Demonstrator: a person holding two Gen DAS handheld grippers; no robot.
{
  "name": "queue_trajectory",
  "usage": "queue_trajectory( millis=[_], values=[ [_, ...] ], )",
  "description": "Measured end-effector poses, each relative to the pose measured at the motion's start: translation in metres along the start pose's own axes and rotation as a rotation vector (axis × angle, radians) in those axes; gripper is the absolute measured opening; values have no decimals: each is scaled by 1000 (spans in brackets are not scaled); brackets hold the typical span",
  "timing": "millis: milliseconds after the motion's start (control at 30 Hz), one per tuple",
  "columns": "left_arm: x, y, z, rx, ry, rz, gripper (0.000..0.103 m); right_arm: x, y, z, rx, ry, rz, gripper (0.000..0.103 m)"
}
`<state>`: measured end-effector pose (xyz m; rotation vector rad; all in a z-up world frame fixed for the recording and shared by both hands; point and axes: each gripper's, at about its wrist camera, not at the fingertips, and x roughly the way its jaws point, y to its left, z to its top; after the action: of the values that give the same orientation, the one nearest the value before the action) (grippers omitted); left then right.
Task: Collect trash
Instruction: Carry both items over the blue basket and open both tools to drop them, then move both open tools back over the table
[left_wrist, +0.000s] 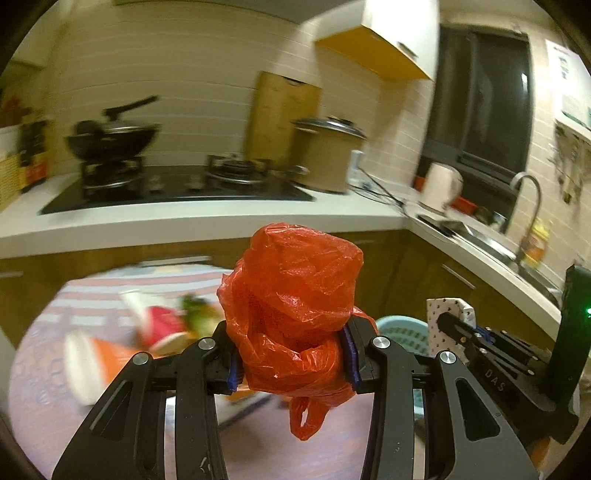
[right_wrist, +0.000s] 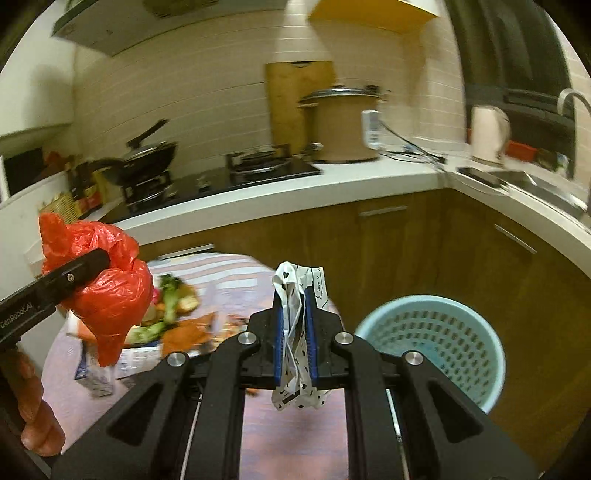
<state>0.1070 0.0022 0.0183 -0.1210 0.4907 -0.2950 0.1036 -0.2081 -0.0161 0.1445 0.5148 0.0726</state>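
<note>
Right wrist view alone: whole blue basket (right_wrist: 436, 343), right claw (right_wrist: 295, 343) clamping spotted wrapper (right_wrist: 295, 295); left claw (left_wrist: 291, 354) clamping red bag (left_wrist: 291, 295)

Your table (right_wrist: 236, 273), w/ a striped cloth, sits lower left of the right wrist view. On it, left-center: broccoli scraps (right_wrist: 168, 295), orange peel bits (right_wrist: 188, 332), a printed paper or carton (right_wrist: 96, 373), all blurred. Lower right, a light blue basket (right_wrist: 432, 345) stands on the floor, just beside the table. Left wrist view shows the same table (left_wrist: 48, 332) lower left, w/ a red-and-white wrapper (left_wrist: 159, 321).
</note>
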Motion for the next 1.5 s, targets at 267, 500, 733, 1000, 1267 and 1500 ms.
queue_trajectory(
  millis=[267,500,733,1000,1267,1500],
  values=[
    [70,-81,-3,70,106,-190,39,14,-89,-16,115,49,-102,9],
    [158,-130,-35,80,276,-311,39,45,-141,-54,152,149,-215,8],
    [234,-156,-70,90,422,-316,41,78,-182,-90,231,250,-237,9],
    [265,-158,-98,119,545,-279,70,99,-202,-110,283,328,-218,9],
    [250,-141,-90,80,533,-273,77,83,-209,-101,317,293,-227,52],
    [202,-129,-77,72,448,-267,77,57,-192,-81,302,233,-201,55]
  ],
)
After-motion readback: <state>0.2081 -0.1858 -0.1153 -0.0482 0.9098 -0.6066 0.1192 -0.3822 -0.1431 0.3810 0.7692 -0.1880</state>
